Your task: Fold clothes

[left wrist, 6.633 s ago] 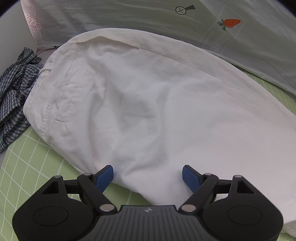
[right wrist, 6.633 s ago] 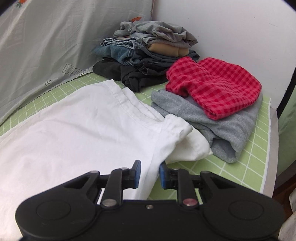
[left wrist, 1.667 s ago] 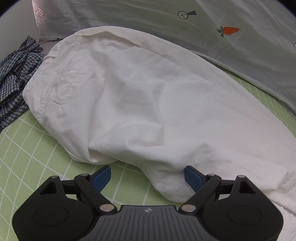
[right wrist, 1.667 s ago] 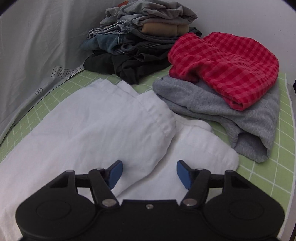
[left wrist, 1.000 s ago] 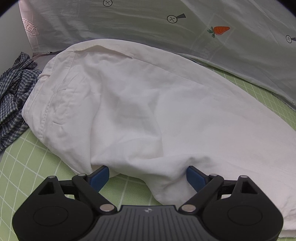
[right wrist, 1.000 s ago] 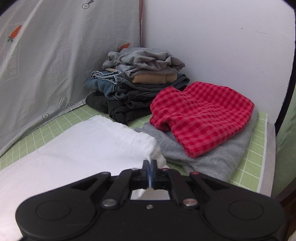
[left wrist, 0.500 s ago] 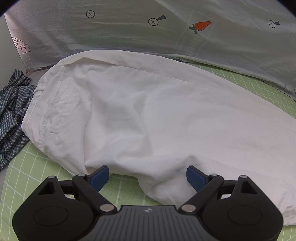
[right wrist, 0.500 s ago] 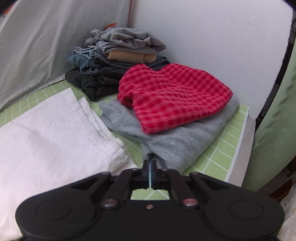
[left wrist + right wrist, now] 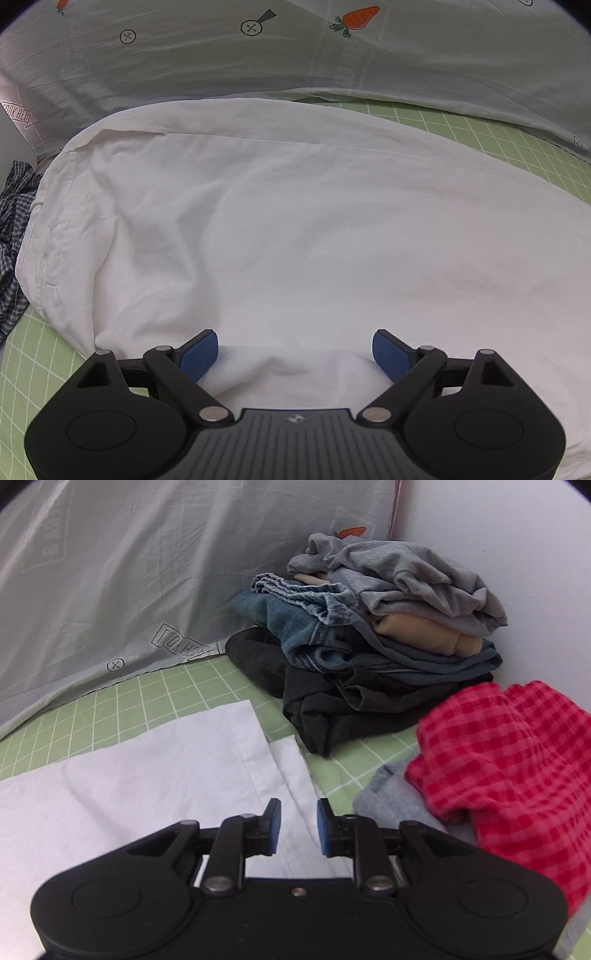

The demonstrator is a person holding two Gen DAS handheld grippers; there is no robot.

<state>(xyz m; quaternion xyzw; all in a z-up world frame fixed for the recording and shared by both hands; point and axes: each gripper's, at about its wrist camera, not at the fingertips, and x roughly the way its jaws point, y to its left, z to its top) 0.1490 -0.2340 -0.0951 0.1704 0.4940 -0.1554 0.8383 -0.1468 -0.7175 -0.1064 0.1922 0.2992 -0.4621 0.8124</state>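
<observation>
White trousers [image 9: 295, 229] lie spread across the green grid mat, waistband end at the left. My left gripper [image 9: 294, 354] is open wide, its blue pads on either side of a bulge at the trousers' near edge. In the right wrist view the hem end of the white trousers [image 9: 155, 775] lies flat, two leg hems side by side. My right gripper [image 9: 298, 827] hovers over the hem edge, jaws partly open with a narrow gap and nothing pinched.
A stack of folded dark, denim and grey clothes [image 9: 369, 646] sits in the back corner. A red checked garment [image 9: 509, 760] lies on a grey one [image 9: 391, 805] at right. A blue plaid shirt [image 9: 11, 236] lies far left. A printed sheet [image 9: 295, 55] hangs behind the mat [image 9: 177, 698].
My right gripper was shut half a second ago and has opened slightly, swinging left over the trouser hems. My left gripper moved forward onto the trousers' near edge, still open.
</observation>
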